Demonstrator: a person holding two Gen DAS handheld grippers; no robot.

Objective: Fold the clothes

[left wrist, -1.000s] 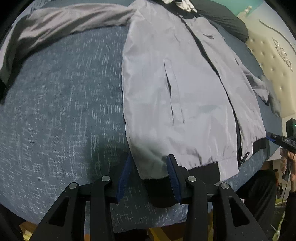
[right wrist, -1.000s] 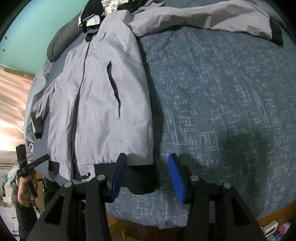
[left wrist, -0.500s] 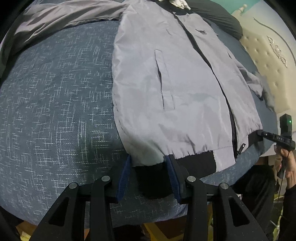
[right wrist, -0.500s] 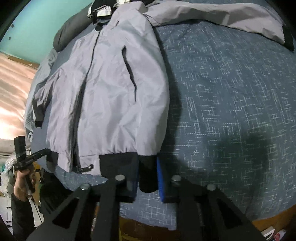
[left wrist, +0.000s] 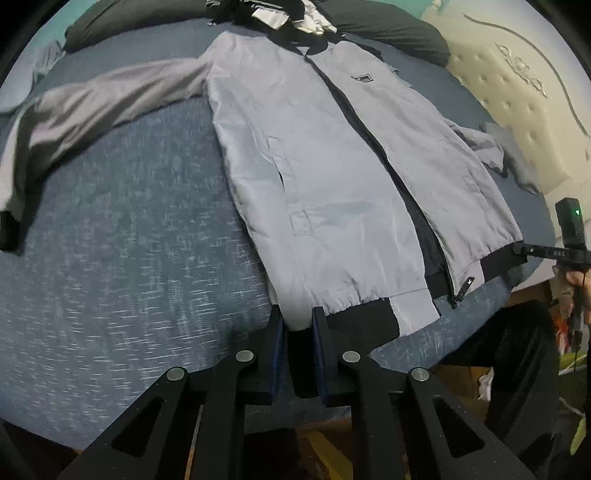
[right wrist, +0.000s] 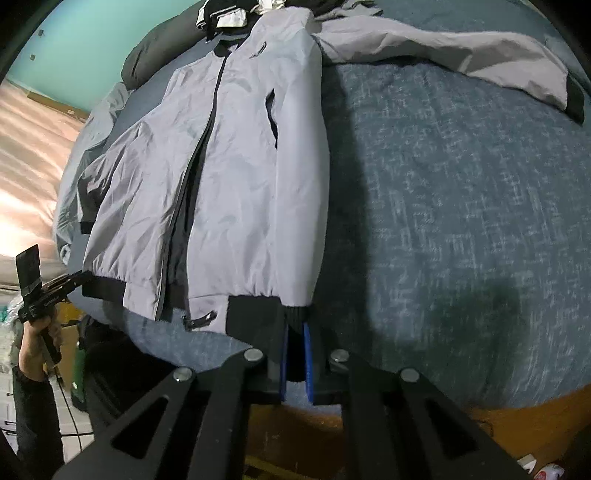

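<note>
In the left wrist view, low centre of the frame, the left gripper (left wrist: 297,332) has its jaws closed on the black hem band at one bottom corner of the jacket (left wrist: 332,177). In the right wrist view, also low centre, the right gripper (right wrist: 295,338) pinches the hem band at the opposite corner, blue pads tight on the cloth.

The fabric looks thin and slick, so I judge either corner could slide out of its pinch if the two grippers pull apart or lift unevenly; an uneven lift would also skew any fold and drag the half-open zipper (left wrist: 456,295) askew.

The grey jacket lies front up on the blue bedspread (left wrist: 129,258), body flat, one sleeve (left wrist: 103,99) stretched toward the upper left, collar at the top by dark pillows (left wrist: 388,26).
</note>
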